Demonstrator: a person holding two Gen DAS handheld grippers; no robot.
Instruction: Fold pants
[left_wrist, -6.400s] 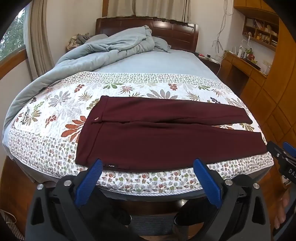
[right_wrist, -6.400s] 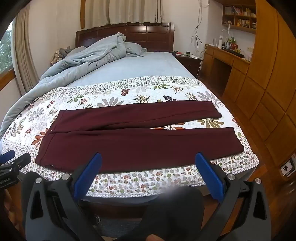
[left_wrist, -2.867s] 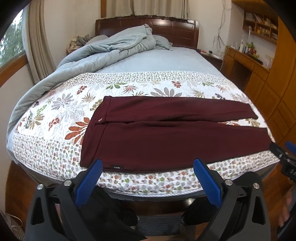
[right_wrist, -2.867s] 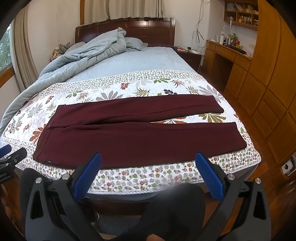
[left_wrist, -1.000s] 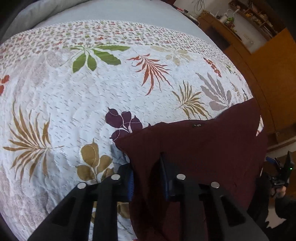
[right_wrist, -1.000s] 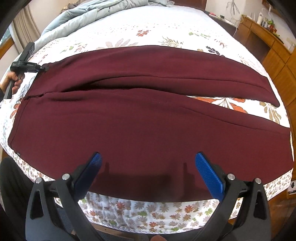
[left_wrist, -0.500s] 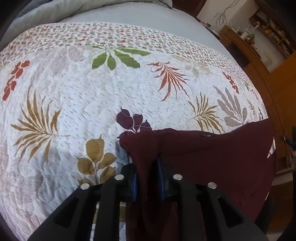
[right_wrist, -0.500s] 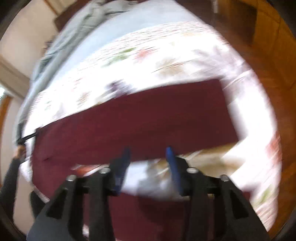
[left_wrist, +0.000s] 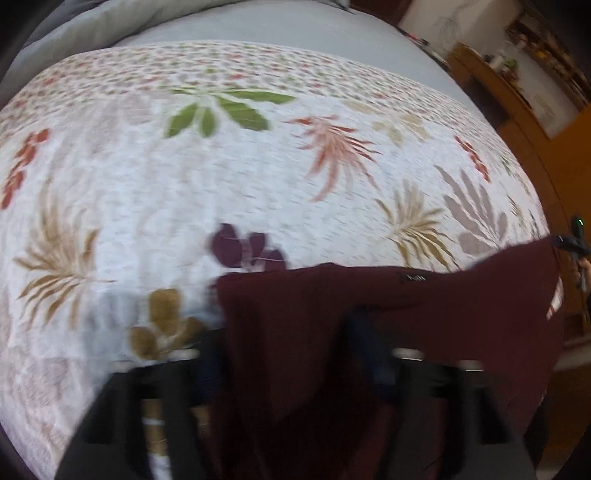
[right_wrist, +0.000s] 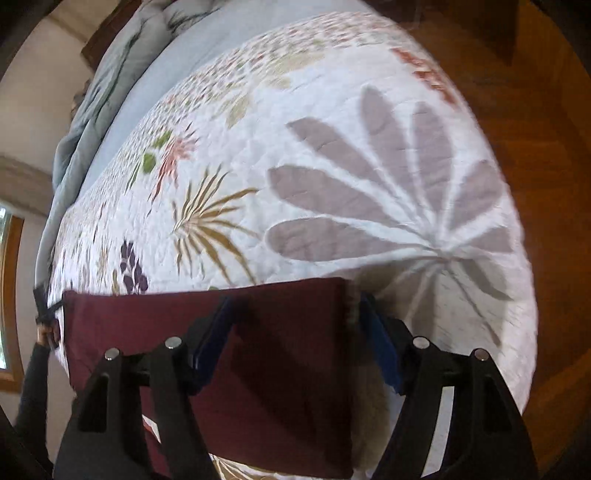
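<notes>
Right wrist view: the maroon pants lie flat on the near part of the bed. One leg stretches from the left edge of the picture to a straight hem close to the middle. The right gripper points steeply down over that hem end. Its left blue finger is over the cloth, and its right finger is just beyond the hem's right edge, over the quilt. The jaws stand apart with the hem corner between them and do not pinch it. They have just been closing from their widest, then eased a little wider again.

At the far left end of the leg, the left gripper meets the waist end. A hand in a dark sleeve is below it.

In the blurred left wrist view, the waist corner lies between that gripper's two fingers. A small dark label shows on the cloth to their right. These jaws have just been opening, and the cloth is between them, no longer clamped.

Under the pants lies a white quilt printed with leaves. Beyond it is a plain blue sheet, with a grey duvet heaped along the left side. A wooden floor lies to the right of the bed.
</notes>
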